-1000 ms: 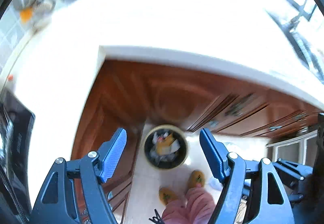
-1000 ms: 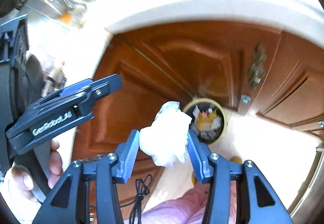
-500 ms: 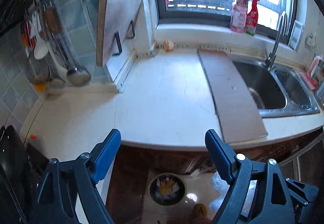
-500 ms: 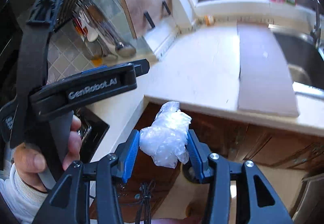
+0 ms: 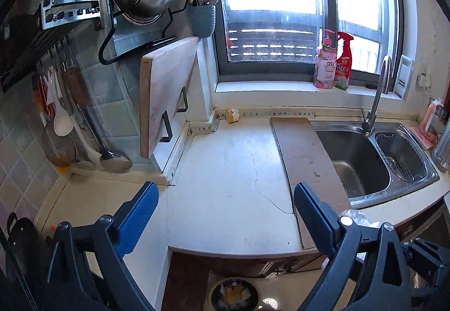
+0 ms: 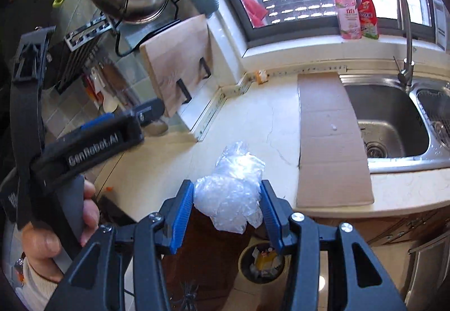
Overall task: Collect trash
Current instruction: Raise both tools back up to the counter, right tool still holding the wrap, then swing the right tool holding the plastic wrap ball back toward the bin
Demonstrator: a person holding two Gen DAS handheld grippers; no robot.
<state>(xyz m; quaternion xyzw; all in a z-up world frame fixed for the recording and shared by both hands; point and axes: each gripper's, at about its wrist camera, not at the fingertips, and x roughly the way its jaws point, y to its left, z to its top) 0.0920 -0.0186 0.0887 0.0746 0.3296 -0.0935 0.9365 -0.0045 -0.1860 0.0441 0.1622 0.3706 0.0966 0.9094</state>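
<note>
- Both grippers have risen since a second ago: cabinet doors and the bin filled the views then; now the worktop (image 5: 230, 170), sink (image 5: 357, 162) and window show.
- Right gripper (image 6: 229, 212) pinches a crumpled clear plastic wad (image 6: 230, 193) between its blue pads, pressed from both sides; the grip looks the same as in the earlier frames.
- Wad sits in the air over the worktop's front edge, not touching it, its top poking up past the fingertips.
- Bin (image 6: 261, 261) stands on the floor below the wad, at the foot of the cabinets, with mixed trash inside; it showed larger and nearer the centre a second ago.
- Left gripper (image 5: 225, 212) stands spread wide with nothing between the pads, and its jaws are opening; they stood narrower a second ago.
- Left view alone shows the bin (image 5: 234, 295) at the bottom edge, directly under the worktop's front edge, and a scrap of the plastic behind its right finger.
- Right view alone shows the grip on the wad, plus the person's left hand (image 6: 67, 226) round the left gripper's black handle at the left edge.
- Cardboard sheet (image 6: 329, 139) lies flat on the worktop along the sink's left rim, reaching the front edge, well apart from the wad.
- Cutting board (image 5: 166, 94) leans upright at the worktop's back left corner.
</note>
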